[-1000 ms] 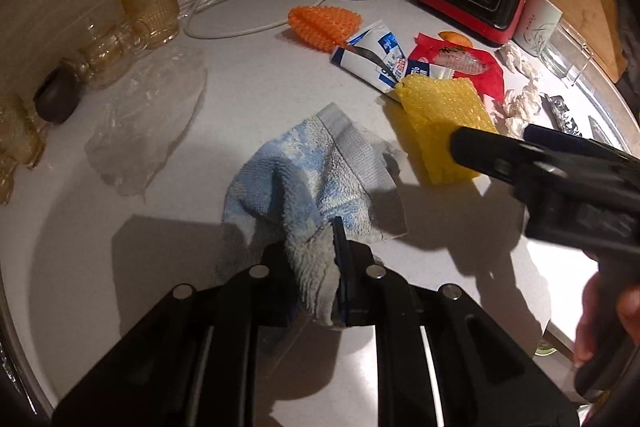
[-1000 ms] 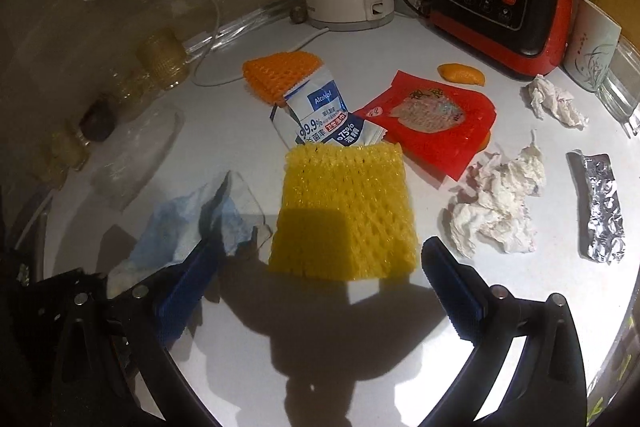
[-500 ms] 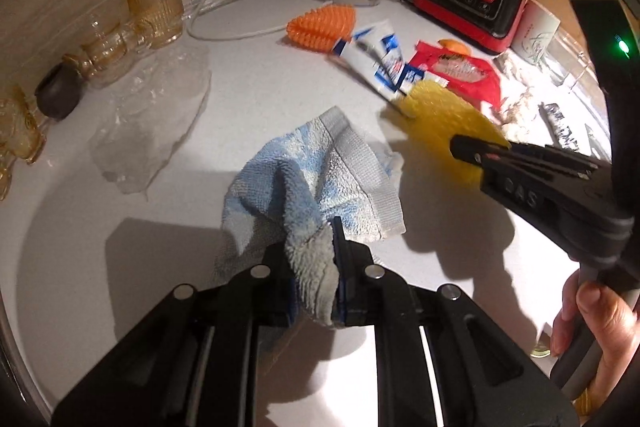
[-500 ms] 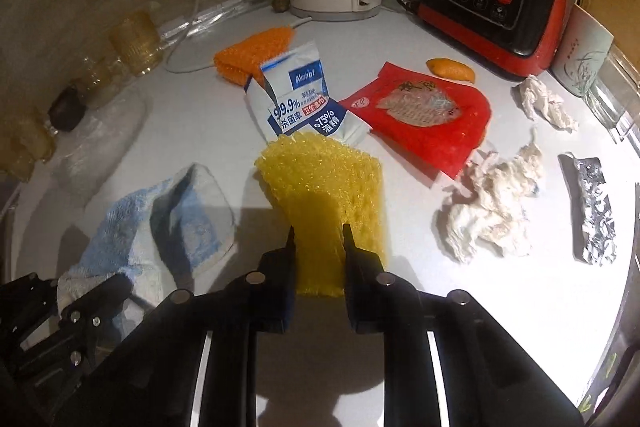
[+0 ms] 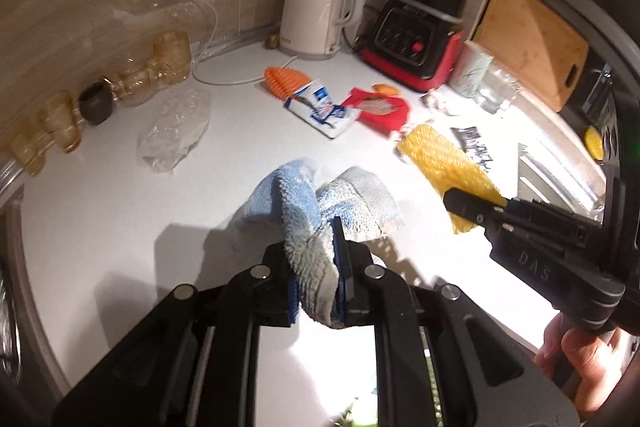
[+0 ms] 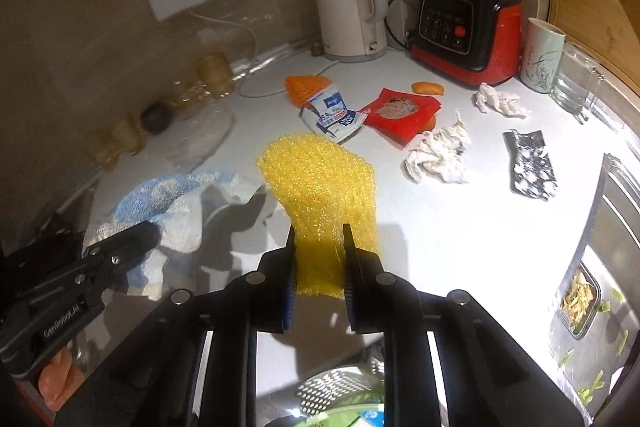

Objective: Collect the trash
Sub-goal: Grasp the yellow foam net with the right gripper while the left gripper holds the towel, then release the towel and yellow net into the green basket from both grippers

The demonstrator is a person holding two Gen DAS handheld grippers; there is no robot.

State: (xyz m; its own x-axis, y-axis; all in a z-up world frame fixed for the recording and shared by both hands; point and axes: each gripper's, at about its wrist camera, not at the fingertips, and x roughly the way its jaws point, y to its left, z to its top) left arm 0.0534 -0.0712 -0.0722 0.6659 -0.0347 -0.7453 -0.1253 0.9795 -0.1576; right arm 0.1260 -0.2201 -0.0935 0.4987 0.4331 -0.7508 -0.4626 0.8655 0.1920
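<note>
The white counter [image 6: 460, 227] carries litter: an orange net [image 6: 306, 87], a wipes packet [image 6: 332, 115] leaning over it, a red wrapper [image 6: 400, 111] beside an orange peel [image 6: 428, 87], two tissue wads [image 6: 438, 153], [image 6: 500, 101], a foil scrap [image 6: 530, 165] and a clear plastic bag [image 5: 176, 127]. A kettle [image 6: 348, 7], blender [image 6: 468, 27], cup [image 6: 542, 55] and amber glasses [image 5: 168, 59] stand along the back.

- A home kitchen: white countertop [image 6: 460, 227] against a tiled wall.
- Far side: white electric kettle [image 6: 348, 3], red-and-black blender [image 6: 468, 31].
- Far right: wooden cutting board [image 5: 532, 43].
</note>
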